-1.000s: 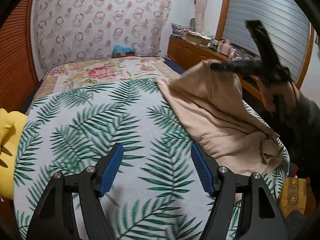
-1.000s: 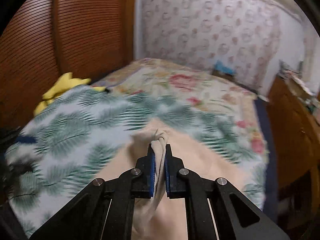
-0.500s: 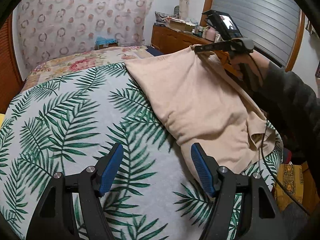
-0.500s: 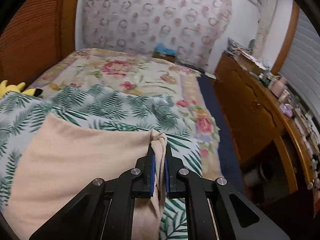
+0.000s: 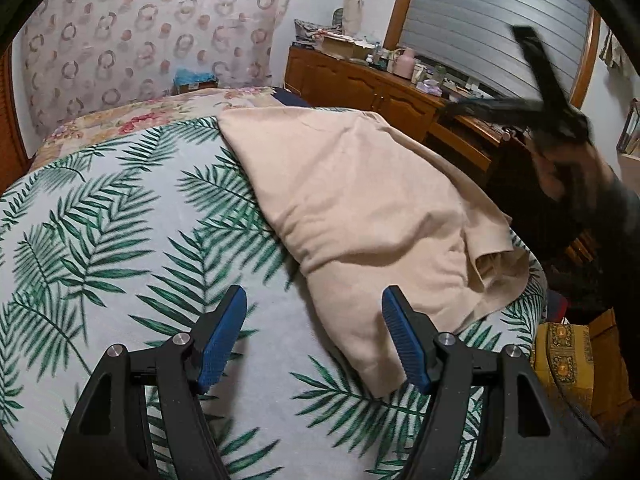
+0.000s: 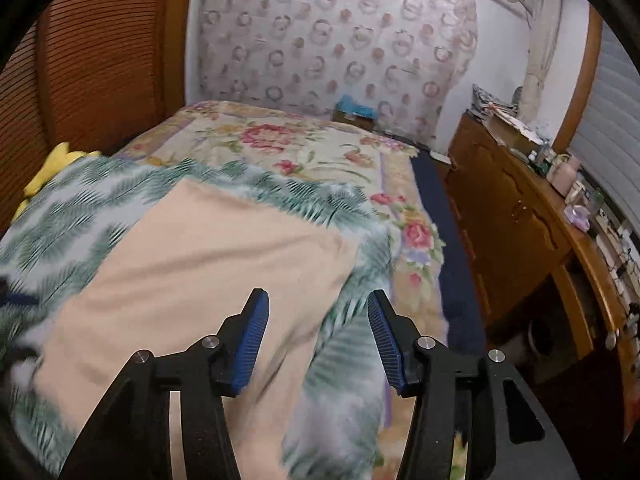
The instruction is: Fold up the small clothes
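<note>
Right gripper (image 6: 316, 320) jaws opening, nothing between, left gripper (image 5: 314, 328) spread empty, beige garment (image 5: 360, 204) on palm-leaf blanket (image 5: 120, 240)

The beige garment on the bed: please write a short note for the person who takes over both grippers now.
Left gripper: open, empty, above the leaf-print cover, beside the garment's near edge.
Right gripper: jaws opening, nothing between them; it is off to the garment's right side.
Garment: beige, lies free on the cover, laid over itself with a loose bunched flap at its right end.
Done: one fold seems laid, judging by the doubled cloth.
Left: smooth the flap, probably fold again into a compact shape.
</note>
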The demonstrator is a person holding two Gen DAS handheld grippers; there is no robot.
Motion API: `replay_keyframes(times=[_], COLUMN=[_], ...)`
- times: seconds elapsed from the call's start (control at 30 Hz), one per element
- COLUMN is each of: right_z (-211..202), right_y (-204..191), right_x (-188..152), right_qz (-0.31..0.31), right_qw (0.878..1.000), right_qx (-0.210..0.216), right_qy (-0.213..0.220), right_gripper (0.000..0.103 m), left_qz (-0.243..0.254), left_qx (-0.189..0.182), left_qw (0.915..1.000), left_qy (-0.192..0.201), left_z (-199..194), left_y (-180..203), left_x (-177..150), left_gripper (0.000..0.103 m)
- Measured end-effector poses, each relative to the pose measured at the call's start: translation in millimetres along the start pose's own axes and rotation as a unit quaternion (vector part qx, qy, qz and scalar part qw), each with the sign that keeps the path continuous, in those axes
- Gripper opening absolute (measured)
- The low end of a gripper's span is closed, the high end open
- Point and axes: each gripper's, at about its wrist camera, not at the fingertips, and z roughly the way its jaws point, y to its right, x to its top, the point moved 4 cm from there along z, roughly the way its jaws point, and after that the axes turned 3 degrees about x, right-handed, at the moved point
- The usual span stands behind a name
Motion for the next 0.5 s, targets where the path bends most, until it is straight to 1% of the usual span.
replay_keyframes(times=[0.1, 0.23, 0.3, 0.4, 0.47, 0.5], right_z=[-17.4, -22.7, -21.0, -26.3, -31.0, -31.8], right_y=[-13.5, -31.3, -37.2, -38.3, -36.3, -34.9], right_x=[-32.1, -69.4, -80.4, -90.7, -96.5, -98.6], right_qz=[0.002, 0.018, 0.021, 0.027, 0.035, 0.037], right_qw=[1.000, 0.998, 0.997, 0.995, 0.994, 0.994], right_qx=[0.026, 0.063, 0.078, 0.089, 0.097, 0.098], right_qy=[-0.007, -0.017, -0.020, -0.019, -0.021, -0.022], right_gripper=[0.053, 0.053, 0.053, 0.053, 0.053, 0.053], left_qz=[0.004, 0.007, 0.007, 0.010, 0.015, 0.017], left_qx=[-0.004, -0.002, -0.002, -0.007, -0.012, -0.014], left_qw=[1.0000, 0.9999, 0.9999, 0.9999, 0.9998, 0.9997], left_qy=[-0.007, -0.010, -0.009, -0.006, -0.006, -0.008], left_z=[2.9, 1.4, 0.9, -3.1, -4.7, -4.7], left_y=[6.5, 10.1, 10.5, 13.4, 16.7, 18.5], left_x=[-5.2, -9.3, -10.2, -13.5, -15.1, -15.5], left_gripper=[0.071, 0.071, 0.071, 0.071, 0.058, 0.056])
